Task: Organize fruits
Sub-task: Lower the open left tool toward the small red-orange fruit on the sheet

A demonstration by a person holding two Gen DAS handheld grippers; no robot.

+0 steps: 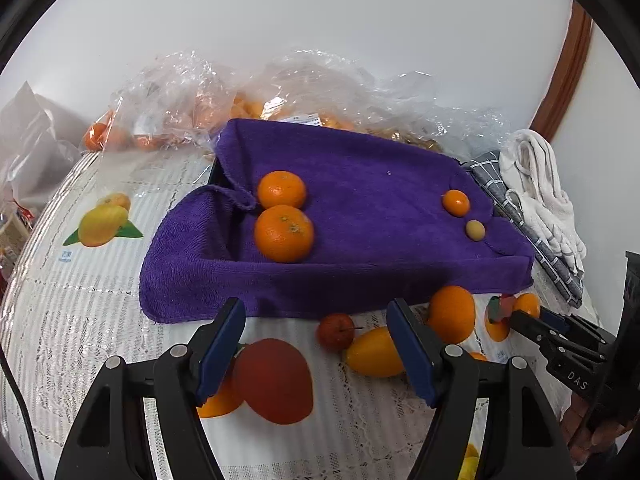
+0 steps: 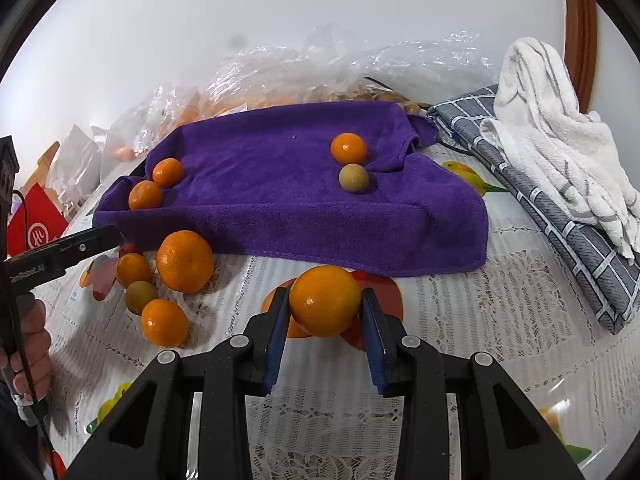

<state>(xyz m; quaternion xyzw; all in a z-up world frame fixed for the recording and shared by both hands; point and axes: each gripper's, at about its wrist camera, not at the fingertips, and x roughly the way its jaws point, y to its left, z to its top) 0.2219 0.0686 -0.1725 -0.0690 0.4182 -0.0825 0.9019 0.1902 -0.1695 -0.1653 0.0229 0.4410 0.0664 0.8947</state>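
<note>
The right tool (image 2: 325, 312) is clenched on an orange (image 2: 325, 300), its blue pads pressing the fruit at 9 and 3 o'clock, held just above the lace-covered table (image 2: 460, 320). The relation that matters is where this fruit must go: the purple towel (image 2: 280, 184) lies straight ahead, toward 12 o'clock of the tool, its near hem just beyond the held orange. On the towel two oranges (image 2: 156, 184) sit at its 9 o'clock end, while a small orange (image 2: 348, 148) and a tan round fruit (image 2: 353, 178) lie near its 2 o'clock side. The orange is near-round, so no axis needs aligning. The left tool (image 1: 316, 344) stands released, nothing between its jaws, hovering over printed fruit pictures; a small red fruit (image 1: 335, 331) lies just ahead of it. Loose oranges (image 2: 184, 262) cluster at 10 o'clock of the right tool, nearer the left hand (image 2: 34, 340).
</note>
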